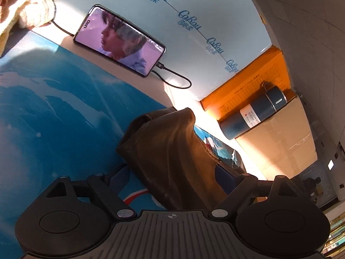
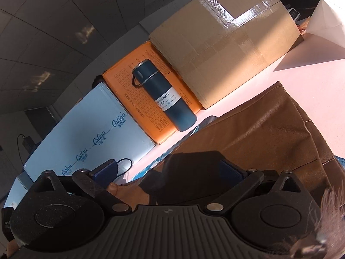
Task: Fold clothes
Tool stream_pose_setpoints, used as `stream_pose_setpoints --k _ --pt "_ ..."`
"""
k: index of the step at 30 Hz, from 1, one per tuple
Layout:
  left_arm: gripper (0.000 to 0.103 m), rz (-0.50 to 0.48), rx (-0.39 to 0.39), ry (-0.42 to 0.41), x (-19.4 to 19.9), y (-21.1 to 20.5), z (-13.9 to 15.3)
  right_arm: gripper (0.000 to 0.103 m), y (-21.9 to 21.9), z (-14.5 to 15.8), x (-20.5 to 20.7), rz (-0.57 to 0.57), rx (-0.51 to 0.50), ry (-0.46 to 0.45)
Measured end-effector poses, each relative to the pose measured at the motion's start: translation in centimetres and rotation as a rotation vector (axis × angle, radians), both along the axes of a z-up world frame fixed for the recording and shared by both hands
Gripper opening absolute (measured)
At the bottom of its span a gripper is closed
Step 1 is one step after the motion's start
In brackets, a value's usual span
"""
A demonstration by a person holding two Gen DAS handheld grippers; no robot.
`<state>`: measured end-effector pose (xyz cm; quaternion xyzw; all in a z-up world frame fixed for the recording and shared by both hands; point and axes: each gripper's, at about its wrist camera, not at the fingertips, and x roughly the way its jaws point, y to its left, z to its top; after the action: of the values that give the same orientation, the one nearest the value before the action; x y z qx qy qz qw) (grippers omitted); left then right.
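Observation:
A brown leather-like garment (image 1: 172, 151) lies bunched on the blue printed mat (image 1: 54, 112). My left gripper (image 1: 172, 170) has its blue fingers wide apart on either side of the garment's fold, not closed on it. In the right wrist view the same brown garment (image 2: 258, 133) fills the lower right. My right gripper (image 2: 168, 172) also stands with its fingers wide apart, the garment between them and over the right finger (image 2: 230, 172).
A phone (image 1: 120, 41) with a cable leans on a pale blue box (image 1: 194, 21). A dark vacuum bottle (image 2: 163, 97) stands by an orange box (image 2: 138, 99) and a taped cardboard box (image 2: 226, 43). A cream knit (image 1: 23, 8) lies at far left.

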<state>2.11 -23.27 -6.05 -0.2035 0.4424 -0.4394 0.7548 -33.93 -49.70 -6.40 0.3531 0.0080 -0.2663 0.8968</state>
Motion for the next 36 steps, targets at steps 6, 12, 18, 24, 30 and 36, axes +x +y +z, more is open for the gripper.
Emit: stream_pose_setpoints --k 6,12,18,24,30,36 --pt "0.081 0.011 -0.049 -0.025 0.6 -3.2 -0.7 0.101 -0.1 -0.3 0.3 0.010 0.009 0.011" --pt "0.006 0.015 -0.047 0.022 0.9 -2.8 -2.1 0.101 -0.3 -0.4 0.3 0.013 0.011 0.006" --pt "0.004 0.004 -0.094 -0.062 -1.6 0.3 -0.1 0.101 -0.4 -0.5 0.1 0.014 0.011 -0.002" --pt "0.004 0.107 -0.087 -0.071 -2.2 6.9 -0.3 0.101 -0.2 -0.3 0.6 0.152 0.031 -0.006" --pt "0.003 0.336 -0.020 -0.273 -1.9 12.4 2.8 0.101 0.7 -0.4 2.3 0.366 0.249 -0.102" --pt "0.003 0.325 -0.091 -0.469 -3.6 12.0 7.5 0.101 2.1 -1.0 4.4 0.473 0.225 -0.094"
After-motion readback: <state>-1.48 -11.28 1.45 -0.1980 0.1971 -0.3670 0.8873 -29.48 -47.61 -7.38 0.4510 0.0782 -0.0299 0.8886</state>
